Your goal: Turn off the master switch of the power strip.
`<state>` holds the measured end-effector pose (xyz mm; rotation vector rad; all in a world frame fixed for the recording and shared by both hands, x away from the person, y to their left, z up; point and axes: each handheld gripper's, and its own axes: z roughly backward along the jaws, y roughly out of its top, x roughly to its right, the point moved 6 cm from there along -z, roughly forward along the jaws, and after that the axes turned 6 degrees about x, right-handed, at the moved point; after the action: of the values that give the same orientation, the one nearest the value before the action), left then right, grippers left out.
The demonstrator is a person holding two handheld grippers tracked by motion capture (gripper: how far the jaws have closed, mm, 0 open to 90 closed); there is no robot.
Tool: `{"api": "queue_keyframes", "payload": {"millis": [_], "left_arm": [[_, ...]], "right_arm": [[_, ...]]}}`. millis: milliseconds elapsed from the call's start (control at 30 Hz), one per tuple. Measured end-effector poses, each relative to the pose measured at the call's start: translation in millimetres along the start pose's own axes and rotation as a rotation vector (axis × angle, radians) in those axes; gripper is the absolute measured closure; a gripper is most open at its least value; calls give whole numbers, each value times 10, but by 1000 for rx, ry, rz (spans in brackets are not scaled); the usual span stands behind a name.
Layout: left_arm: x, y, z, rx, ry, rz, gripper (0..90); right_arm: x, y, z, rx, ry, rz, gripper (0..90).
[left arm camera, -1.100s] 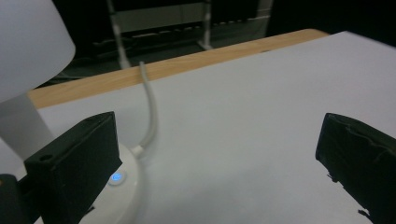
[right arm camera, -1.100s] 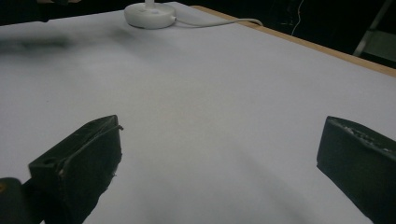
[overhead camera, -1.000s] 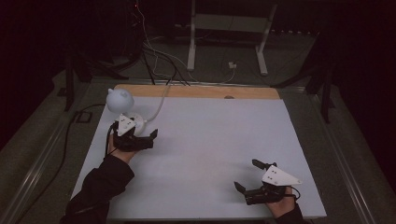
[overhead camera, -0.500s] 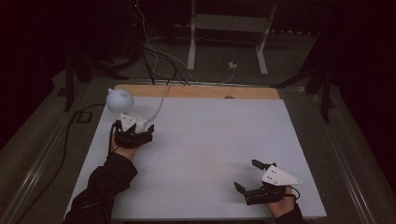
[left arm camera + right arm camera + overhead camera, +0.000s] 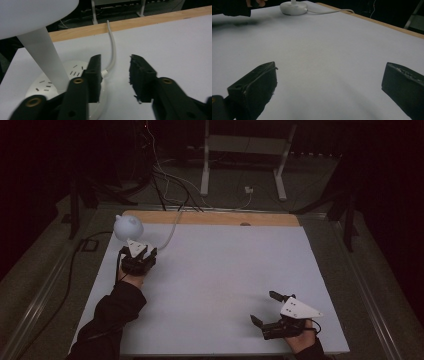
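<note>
A white desk lamp stands at the table's far left, with a round head (image 5: 128,226), a slanting stem (image 5: 42,57) and a flat round base (image 5: 72,72). Its white cable (image 5: 112,47) runs off over the wooden far edge. My left gripper (image 5: 144,251) sits right at the base. Its jaws (image 5: 115,62) have just been closing, and they still stand apart. One jaw lies over the base's rim, and the cable's plug is just beyond the gap. Nothing is pressed between them. My right gripper (image 5: 263,306) rests at the near right with its jaws (image 5: 329,72) wide open over bare board.
The white board (image 5: 225,265) has a wooden strip (image 5: 210,218) along its far edge. Beyond it are floor cables (image 5: 170,175) and a white metal stand (image 5: 205,165). A dark sleeve (image 5: 112,312) comes in from the bottom left. The lamp base (image 5: 293,6) lies far off in the right gripper view.
The left gripper has turned at the lamp's foot, from pointing right to pointing toward the far edge, and its jaws have narrowed. The right gripper has not moved.
</note>
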<state>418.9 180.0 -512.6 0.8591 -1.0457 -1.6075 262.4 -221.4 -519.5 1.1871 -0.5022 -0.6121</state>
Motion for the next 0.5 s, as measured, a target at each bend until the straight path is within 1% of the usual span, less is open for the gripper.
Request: {"api": "queue_keyframes", "payload": {"millis": [133, 167, 200, 233, 267, 333, 367, 400, 433, 467, 500], "left_arm": [[-15, -1, -20, -1, -1, -20, 772], [-23, -7, -30, -5, -1, -29, 772], [-29, -13, -40, -5, 3, -32, 822], [-37, -21, -49, -9, 1, -35, 844], [-44, -28, -59, -10, 0, -38, 844], [-57, -43, -76, -15, -3, -38, 900], [-62, -51, -83, -19, -11, -37, 900], [-74, -57, -88, -19, -7, -39, 900], [-93, -65, -103, -19, -18, -29, 900], [-93, -65, -103, -19, -18, -29, 900], [-104, -70, -108, -18, -8, -38, 900]], "right_arm": [[-1, -1, -2, -1, 0, 1, 0], [-1, -1, -2, -1, 0, 1, 0], [-1, -3, -2, -2, 1, 2, 0], [0, -4, -3, -3, 0, 3, 0], [0, -4, -3, -3, 0, 3, 0], [0, -3, -2, -2, 1, 2, 0], [1, -4, -2, -2, 1, 2, 0], [2, -5, -3, -2, 0, 2, 0], [2, -6, -4, -3, 0, 2, 0], [2, -7, -5, -3, 0, 2, 0], [1, -8, -6, -4, 1, 3, 0]]}}
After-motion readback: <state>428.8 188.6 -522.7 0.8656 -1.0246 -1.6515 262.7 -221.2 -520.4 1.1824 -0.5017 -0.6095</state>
